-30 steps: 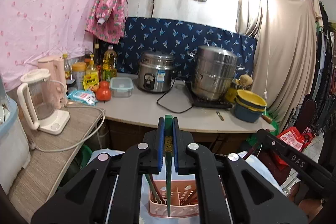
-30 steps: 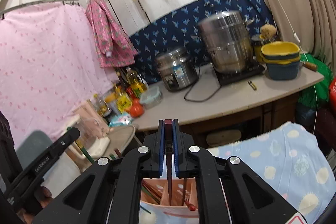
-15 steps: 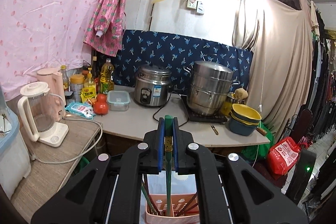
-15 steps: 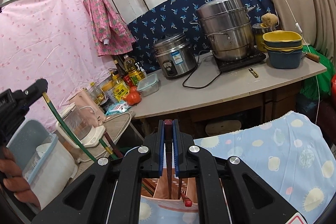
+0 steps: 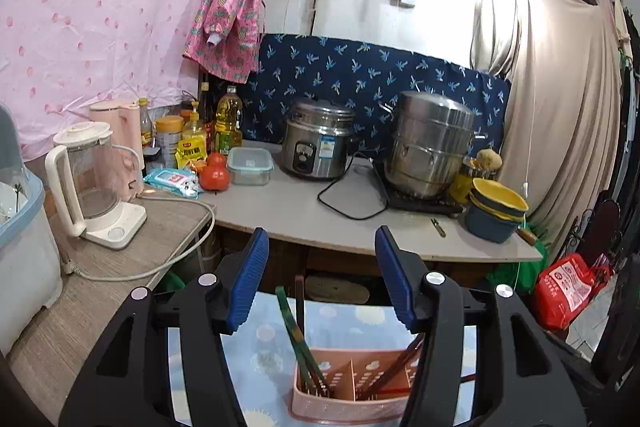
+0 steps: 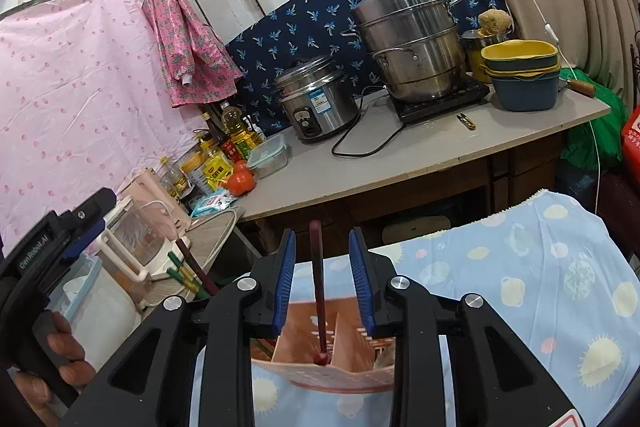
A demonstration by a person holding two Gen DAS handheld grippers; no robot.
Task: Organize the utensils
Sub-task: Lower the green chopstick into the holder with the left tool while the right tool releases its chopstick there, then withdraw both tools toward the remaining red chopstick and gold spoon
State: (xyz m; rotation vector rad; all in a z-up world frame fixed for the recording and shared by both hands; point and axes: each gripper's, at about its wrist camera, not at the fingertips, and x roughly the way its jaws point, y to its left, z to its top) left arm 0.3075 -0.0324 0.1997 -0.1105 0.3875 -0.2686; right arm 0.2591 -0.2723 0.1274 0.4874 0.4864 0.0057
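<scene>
A pink slotted utensil holder (image 5: 348, 393) stands on a light blue patterned cloth (image 5: 264, 351); it also shows in the right wrist view (image 6: 340, 347). My left gripper (image 5: 322, 283) is open above it, and a green chopstick (image 5: 298, 339) leans in the holder's left compartment, free of the pads. My right gripper (image 6: 322, 279) is open around a dark red chopstick (image 6: 319, 287) that stands in the holder, touching neither pad. The left gripper (image 6: 60, 243) also shows at the left of the right wrist view.
A counter (image 5: 304, 211) behind holds a rice cooker (image 5: 316, 139), a steel steamer pot (image 5: 430, 143), stacked bowls (image 5: 496, 211), bottles and tomatoes (image 5: 214, 173). A kettle (image 5: 94, 183) stands on a side table at left. A red bag (image 5: 566, 287) lies at right.
Both grippers have opened. The green chopstick has left the left gripper and the dark red one the right gripper; both now stand in the holder. The left gripper has risen.
</scene>
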